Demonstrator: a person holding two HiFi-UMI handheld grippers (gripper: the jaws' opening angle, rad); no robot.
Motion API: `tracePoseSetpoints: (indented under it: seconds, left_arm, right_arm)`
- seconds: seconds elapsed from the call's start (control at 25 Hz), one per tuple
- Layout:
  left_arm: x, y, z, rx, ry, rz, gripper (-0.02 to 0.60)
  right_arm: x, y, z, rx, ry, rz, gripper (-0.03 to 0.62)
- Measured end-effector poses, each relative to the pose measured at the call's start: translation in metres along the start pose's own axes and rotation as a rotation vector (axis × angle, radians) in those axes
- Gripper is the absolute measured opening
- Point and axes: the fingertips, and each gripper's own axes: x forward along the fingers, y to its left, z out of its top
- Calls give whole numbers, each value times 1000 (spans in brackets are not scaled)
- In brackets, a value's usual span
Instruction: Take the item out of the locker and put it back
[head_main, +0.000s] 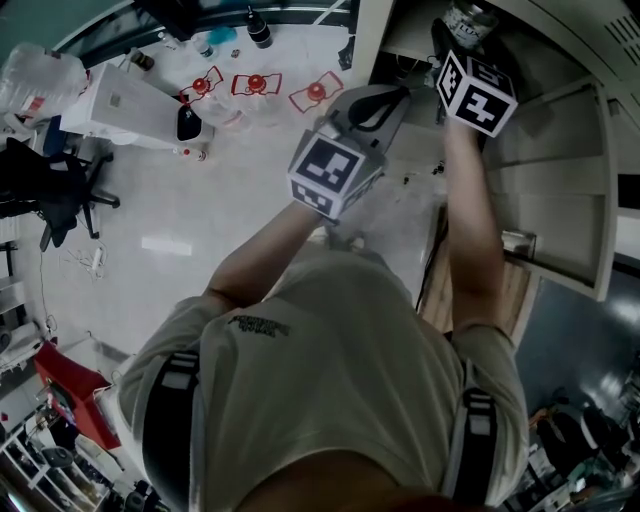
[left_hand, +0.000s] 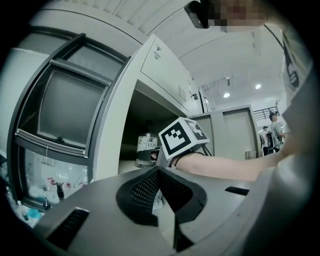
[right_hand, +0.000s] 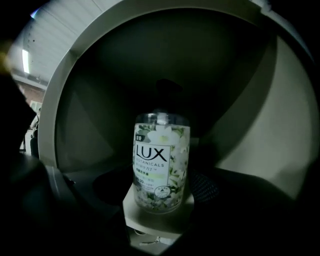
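A clear LUX pump bottle (right_hand: 161, 167) with a flower print stands upright on the floor of a dark locker compartment (right_hand: 100, 125). My right gripper (right_hand: 161, 192) reaches into the compartment, and its jaws stand wide on either side of the bottle's base, the pads apart from it. From the head view the bottle (head_main: 470, 18) shows just past the right gripper (head_main: 455, 45) and its marker cube. The left gripper view shows the bottle (left_hand: 146, 149) in the locker behind that cube. My left gripper (head_main: 398, 93) hovers outside the locker, shut with nothing in it, its tips (left_hand: 158, 170) touching.
The locker bank (head_main: 560, 170) fills the right side, with an open door edge (head_main: 520, 245) low down. Behind me on the pale floor are a white box (head_main: 120, 105), a black chair (head_main: 50, 190) and several red-marked items (head_main: 256, 85). A person (left_hand: 274, 131) stands far off.
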Motion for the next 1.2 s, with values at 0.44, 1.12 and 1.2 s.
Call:
tracePoseSetpoints:
  seconds: [0.44, 1.12, 1.2]
  left_arm:
    - [-20, 4, -3, 11, 8, 23, 11]
    - [-33, -3, -2, 23, 16, 30, 11]
    - [-36, -3, -3, 23, 23, 35, 11]
  right_arm:
    - [-16, 1, -2, 25, -29, 62, 331]
    - [-118, 30, -37, 71, -88, 214, 327]
    - [-130, 32, -39, 64, -99, 224, 327]
